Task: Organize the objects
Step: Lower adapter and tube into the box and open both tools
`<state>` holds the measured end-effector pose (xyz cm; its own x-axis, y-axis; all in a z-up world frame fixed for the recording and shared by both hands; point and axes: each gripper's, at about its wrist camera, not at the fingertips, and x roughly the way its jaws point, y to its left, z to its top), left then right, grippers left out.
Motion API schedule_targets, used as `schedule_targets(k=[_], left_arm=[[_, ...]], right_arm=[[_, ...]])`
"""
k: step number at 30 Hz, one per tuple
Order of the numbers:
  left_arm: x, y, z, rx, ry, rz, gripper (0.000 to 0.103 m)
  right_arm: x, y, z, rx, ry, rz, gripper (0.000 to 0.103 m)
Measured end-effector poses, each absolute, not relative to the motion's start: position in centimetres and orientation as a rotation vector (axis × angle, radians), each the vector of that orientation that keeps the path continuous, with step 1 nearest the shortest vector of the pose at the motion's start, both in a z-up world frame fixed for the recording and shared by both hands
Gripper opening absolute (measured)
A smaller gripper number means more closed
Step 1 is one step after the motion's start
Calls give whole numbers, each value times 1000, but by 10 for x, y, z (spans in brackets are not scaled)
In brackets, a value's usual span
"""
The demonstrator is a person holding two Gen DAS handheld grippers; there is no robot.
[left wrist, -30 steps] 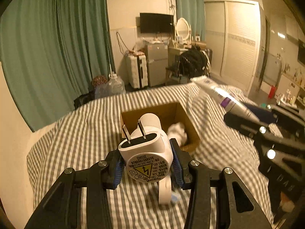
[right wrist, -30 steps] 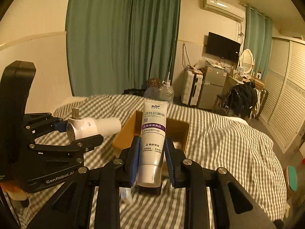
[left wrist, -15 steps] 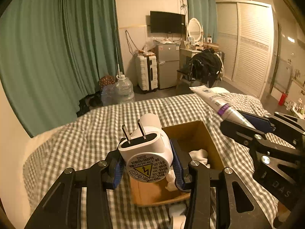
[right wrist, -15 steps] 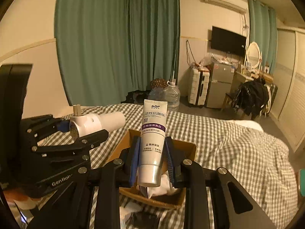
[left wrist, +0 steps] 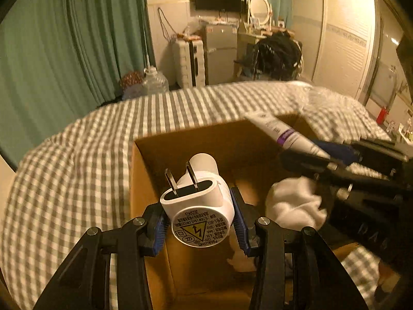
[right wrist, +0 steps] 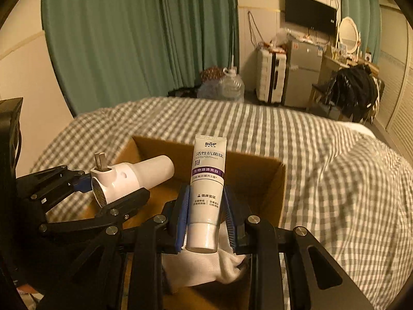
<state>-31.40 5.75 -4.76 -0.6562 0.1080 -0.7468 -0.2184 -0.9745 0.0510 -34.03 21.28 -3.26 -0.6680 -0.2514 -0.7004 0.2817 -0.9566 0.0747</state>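
While clamped in the left tongs [left wrist: 198, 222] by its round body, white plug-in device [left wrist: 197, 201] with two flat prongs up, warning label facing the camera, over the near left part of the open cardboard box [left wrist: 144, 144] on the checked bed [left wrist: 77, 160]. Right tongs [right wrist: 206, 219] pressed shut on a white toothpaste tube [right wrist: 207, 188], upright, purple band across its middle, cap end nearest the camera, over the box's near right side. White crumpled cloth [right wrist: 206, 266] inside the box, under the tube. Far off: green curtains [right wrist: 129, 38], white suitcase [right wrist: 269, 80], clear water jug [right wrist: 231, 85].
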Motion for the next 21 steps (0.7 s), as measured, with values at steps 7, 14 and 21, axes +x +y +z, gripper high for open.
schedule_targets(k=[7, 14, 21], left_arm=[[-317, 62, -72, -1244, 227, 2647, 44], [-302, 56, -64, -1236, 202, 2676, 64], [-264, 45, -29, -1187, 211, 2741, 83]], right_arm=[[-356, 227, -51, 1135, 79, -2636, 25], [-339, 227, -44, 1102, -27, -2619, 26], [-315, 222, -5, 1027, 19, -2683, 58]])
